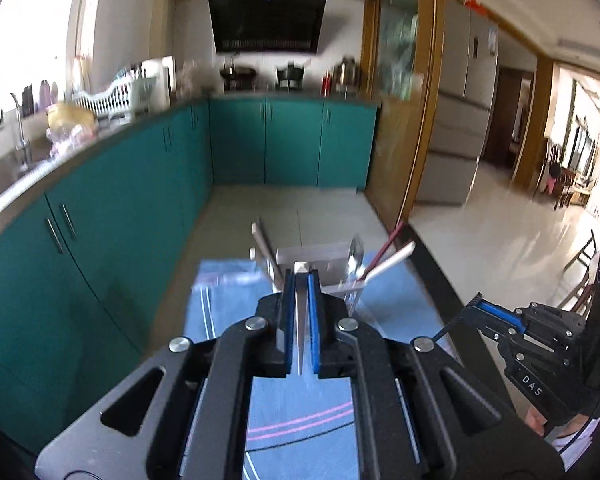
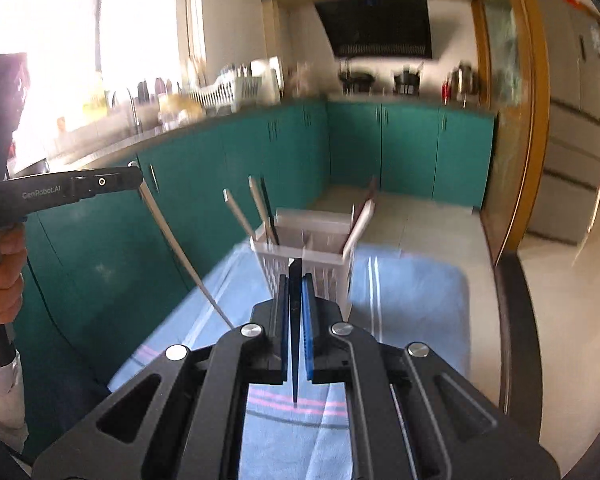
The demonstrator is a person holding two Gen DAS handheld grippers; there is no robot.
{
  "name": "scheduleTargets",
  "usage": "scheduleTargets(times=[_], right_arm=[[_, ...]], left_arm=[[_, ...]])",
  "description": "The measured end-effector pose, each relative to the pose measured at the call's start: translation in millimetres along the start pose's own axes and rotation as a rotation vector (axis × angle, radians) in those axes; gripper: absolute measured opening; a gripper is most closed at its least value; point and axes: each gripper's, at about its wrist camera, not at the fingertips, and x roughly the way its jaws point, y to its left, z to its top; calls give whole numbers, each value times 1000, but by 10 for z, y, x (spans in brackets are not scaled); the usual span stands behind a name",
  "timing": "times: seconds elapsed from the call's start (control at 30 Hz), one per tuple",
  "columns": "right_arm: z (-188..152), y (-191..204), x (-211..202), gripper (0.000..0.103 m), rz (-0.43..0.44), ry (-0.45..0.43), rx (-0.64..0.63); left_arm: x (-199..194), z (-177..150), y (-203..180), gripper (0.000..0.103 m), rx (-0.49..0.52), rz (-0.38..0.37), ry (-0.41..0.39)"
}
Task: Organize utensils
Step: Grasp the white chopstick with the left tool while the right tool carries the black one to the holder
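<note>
A white slotted utensil basket (image 2: 304, 256) stands on a blue cloth (image 2: 412, 300); it holds several chopsticks (image 2: 256, 212) and, in the left wrist view, a metal spoon (image 1: 355, 258). My left gripper (image 1: 301, 280) is shut on a pale chopstick (image 1: 300, 320), held above the cloth just short of the basket (image 1: 312, 254). It also shows in the right wrist view (image 2: 134, 176), its chopstick (image 2: 180, 248) slanting down. My right gripper (image 2: 296, 280) is shut on a dark chopstick (image 2: 295, 340) close in front of the basket. It shows at the right of the left wrist view (image 1: 474, 306).
The cloth lies on a dark table whose edge (image 2: 516, 320) runs along the right. Teal cabinets (image 1: 120, 208) and a counter with a dish rack (image 1: 112, 98) stand to the left. A tiled floor (image 1: 480, 240) lies beyond.
</note>
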Motion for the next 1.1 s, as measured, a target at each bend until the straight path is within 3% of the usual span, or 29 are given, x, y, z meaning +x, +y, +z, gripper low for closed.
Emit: scheduleTargets(times=[0.23,0.43,0.63,0.8,1.1], right_arm=[[649,77,-311,7,-40,-173,-30],[1010,56,-136,7,-67,-212,-17],[1193,56,219,7,-101,-254,1],[1313,66,516,7,-136,-288,-19],[1094,-81,1075,7,-127,-268,-19]], left_arm=[[-212,445,-16,6,-54,-32,-113],[31,647,156,6,-175,-25,-161],[474,753,321,6,-258,29,-183],[775,769,404,6,-264,59,-185],[1378,591,347,6,-226,78,-167]])
